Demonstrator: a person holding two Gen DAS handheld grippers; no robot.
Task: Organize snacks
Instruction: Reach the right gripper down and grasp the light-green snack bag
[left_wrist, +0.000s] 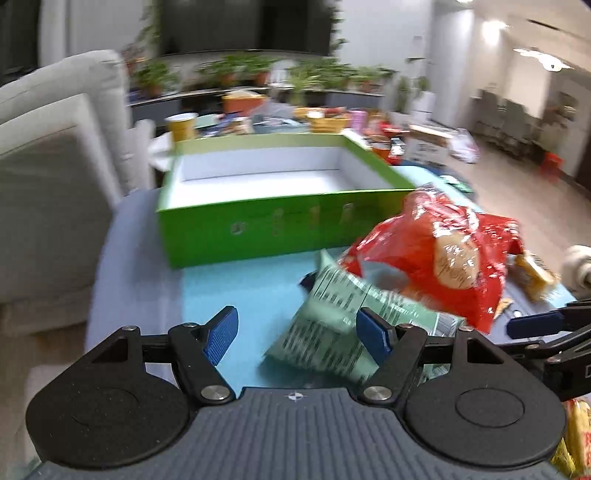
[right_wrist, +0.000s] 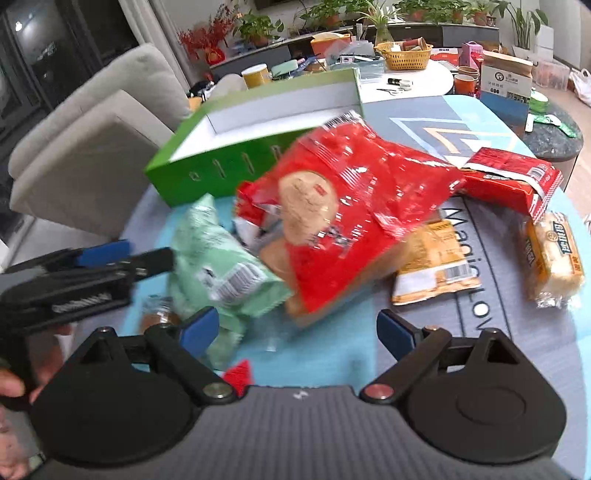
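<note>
A green box (left_wrist: 280, 221) with a white inside is set toward the far left part of the counter (left_wrist: 236, 291), open at the top and with nothing seen in it. In front of it, nearer the middle of the counter, a pale green snack packet (left_wrist: 332, 317) is lying partly under a red biscuit bag (left_wrist: 443, 251) that leans over it. The left gripper (left_wrist: 297, 332) is held above the near edge of the counter, its jaws apart; the green packet is seen just beyond the right blue pad, and nothing is clamped. To the right of the red bag, a flat yellow packet (right_wrist: 436, 262) is lying, then a red carton (right_wrist: 513, 177) farther back and a wrapped yellow cake (right_wrist: 554, 254) near the right edge. The right gripper (right_wrist: 297, 328) is held over the near edge too, its jaws wide apart and gripping nothing, with the red bag just ahead of them.
</note>
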